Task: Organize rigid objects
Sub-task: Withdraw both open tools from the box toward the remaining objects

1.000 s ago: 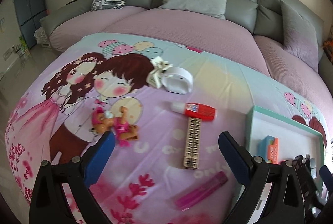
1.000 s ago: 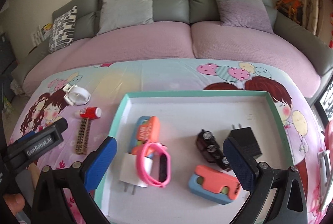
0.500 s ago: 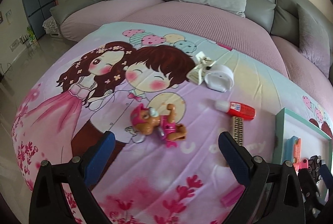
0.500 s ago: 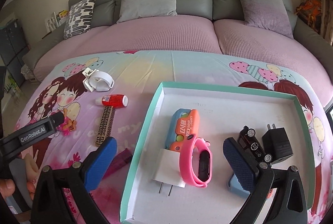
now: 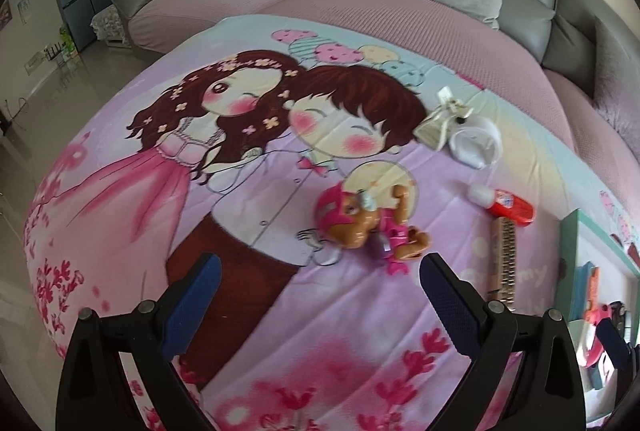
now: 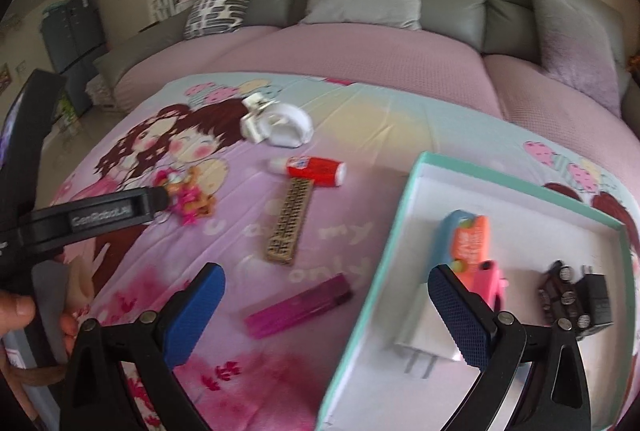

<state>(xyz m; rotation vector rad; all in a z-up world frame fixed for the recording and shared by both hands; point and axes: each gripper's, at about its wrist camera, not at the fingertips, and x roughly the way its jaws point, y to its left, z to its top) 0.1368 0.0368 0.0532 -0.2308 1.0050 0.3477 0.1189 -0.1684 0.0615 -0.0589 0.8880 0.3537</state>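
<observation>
A pink and brown toy dog lies on the cartoon bedspread just ahead of my left gripper, which is open and holds nothing. To its right lie a white round gadget, a red glue bottle and a wooden comb. My right gripper is open and empty above a pink lighter, at the left rim of the teal tray. The tray holds an orange and blue case, a white charger, a black toy car and a black plug.
A grey sofa with pink seat covers and cushions runs along the far side of the bedspread. The left gripper's body and a person's hand fill the left of the right wrist view. Bare floor lies to the left.
My left gripper has swung left, from facing the comb and lighter to facing the toy dog. My right gripper has moved left from over the tray to its left rim, above the lighter.
</observation>
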